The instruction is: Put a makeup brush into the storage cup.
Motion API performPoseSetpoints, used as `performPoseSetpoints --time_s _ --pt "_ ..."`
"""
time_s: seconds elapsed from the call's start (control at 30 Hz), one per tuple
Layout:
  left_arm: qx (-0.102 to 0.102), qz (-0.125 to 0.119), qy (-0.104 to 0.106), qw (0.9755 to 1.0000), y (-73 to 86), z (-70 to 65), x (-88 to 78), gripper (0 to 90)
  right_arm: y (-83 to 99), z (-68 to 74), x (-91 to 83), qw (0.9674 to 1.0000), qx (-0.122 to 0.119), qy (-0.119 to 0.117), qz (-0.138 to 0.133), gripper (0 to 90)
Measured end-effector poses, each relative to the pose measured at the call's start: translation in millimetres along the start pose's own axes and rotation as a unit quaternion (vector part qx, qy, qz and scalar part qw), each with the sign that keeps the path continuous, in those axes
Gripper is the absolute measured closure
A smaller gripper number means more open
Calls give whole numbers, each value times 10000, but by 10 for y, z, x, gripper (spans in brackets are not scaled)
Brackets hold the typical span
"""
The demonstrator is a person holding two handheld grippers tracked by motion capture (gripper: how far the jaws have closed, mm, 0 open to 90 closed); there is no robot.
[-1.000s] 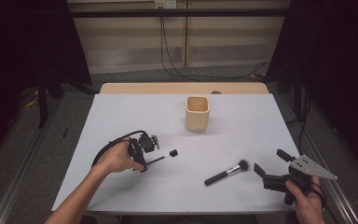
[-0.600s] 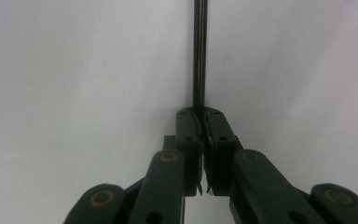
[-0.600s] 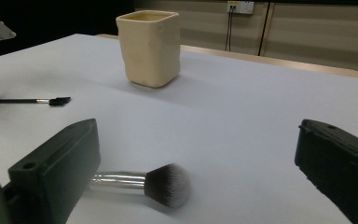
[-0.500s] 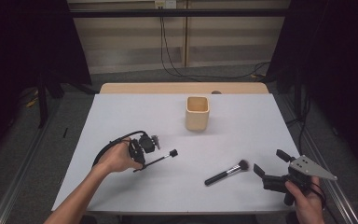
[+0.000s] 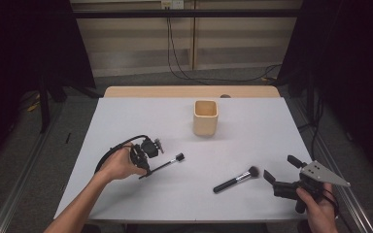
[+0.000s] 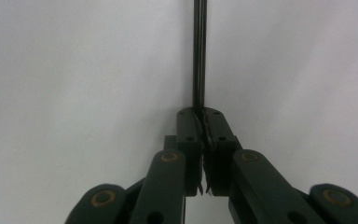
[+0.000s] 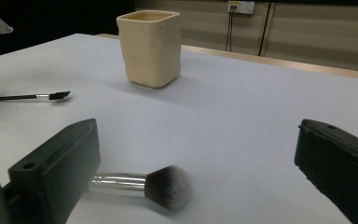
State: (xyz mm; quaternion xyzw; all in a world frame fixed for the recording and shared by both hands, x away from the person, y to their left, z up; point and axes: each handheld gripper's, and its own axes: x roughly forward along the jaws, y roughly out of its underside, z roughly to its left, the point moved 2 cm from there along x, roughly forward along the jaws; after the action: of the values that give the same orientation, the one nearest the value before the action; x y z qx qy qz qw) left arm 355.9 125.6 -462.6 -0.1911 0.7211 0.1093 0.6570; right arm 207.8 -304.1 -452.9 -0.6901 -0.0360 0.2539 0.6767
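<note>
The left tongs (image 5: 143, 162) are clamping the thin handle of the slim black brush (image 5: 167, 164), lying on the white table (image 5: 126, 121) left of centre, well clear of every edge. The right tongs (image 5: 278, 170) are gaping wide near the right front edge, just beside the powder brush (image 5: 235, 180). Bare table is lying between them and the beige cup (image 5: 205, 118)
</note>
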Motion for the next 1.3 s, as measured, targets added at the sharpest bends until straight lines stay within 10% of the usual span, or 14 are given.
performPoseSetpoints --time_s 0.33,0.67,0.87,1.03,1.07,1.3 --pt "-413 -599 5 9973 77 72 -56 865 1 0 6 10000 -18 -23 16 0" --pt "-725 -1464 -90 9865 134 74 -126 865 2 3 2 10000 -15 -9 12 0" --pt "-903 -2093 -69 9736 156 20 -149 864 3 2 7 10000 -33 -13 17 0" --pt "-899 -2361 -41 9676 174 7 -173 863 3 3 11 10000 -25 -31 24 0" --pt "-931 -2565 -64 9620 188 3 -181 863 3 4 10 10000 -25 -25 21 0" --pt "-961 -3115 -235 9451 193 -71 -228 863 3 12 8 10000 -26 -29 25 0"
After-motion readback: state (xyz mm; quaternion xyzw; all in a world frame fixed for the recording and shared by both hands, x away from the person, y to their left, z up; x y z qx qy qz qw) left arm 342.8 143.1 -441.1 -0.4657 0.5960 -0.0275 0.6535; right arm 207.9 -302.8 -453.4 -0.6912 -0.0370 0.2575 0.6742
